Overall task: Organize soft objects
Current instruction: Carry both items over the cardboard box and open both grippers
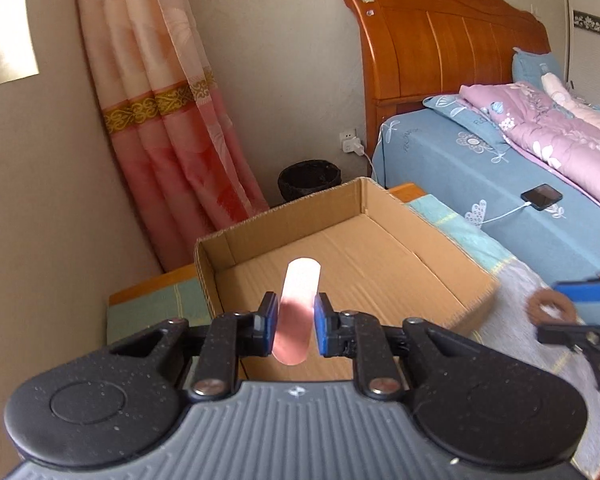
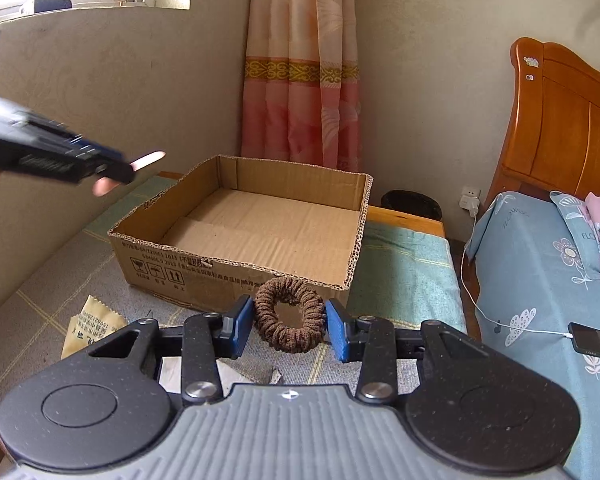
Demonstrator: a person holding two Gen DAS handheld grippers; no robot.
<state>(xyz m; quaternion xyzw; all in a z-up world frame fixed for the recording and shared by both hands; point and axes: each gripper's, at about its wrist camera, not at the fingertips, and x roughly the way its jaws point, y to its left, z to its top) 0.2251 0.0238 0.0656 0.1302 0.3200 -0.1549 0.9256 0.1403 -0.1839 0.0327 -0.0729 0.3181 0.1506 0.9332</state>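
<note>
Pink pad (image 1: 297, 312) in left gripper (image 1: 296, 316) (scrunchie (image 2: 289, 316) right)

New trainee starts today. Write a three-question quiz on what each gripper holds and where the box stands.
1. True or false: the cardboard box already holds a soft item.
2. Which gripper holds the brown scrunchie? A) left B) right C) neither
3. Fill in: the left gripper is shut on a pale ____ pad held over the box.

Key
1. False: only its bare floor shows.
2. B: the right gripper has it between its blue fingers.
3. pink
</note>
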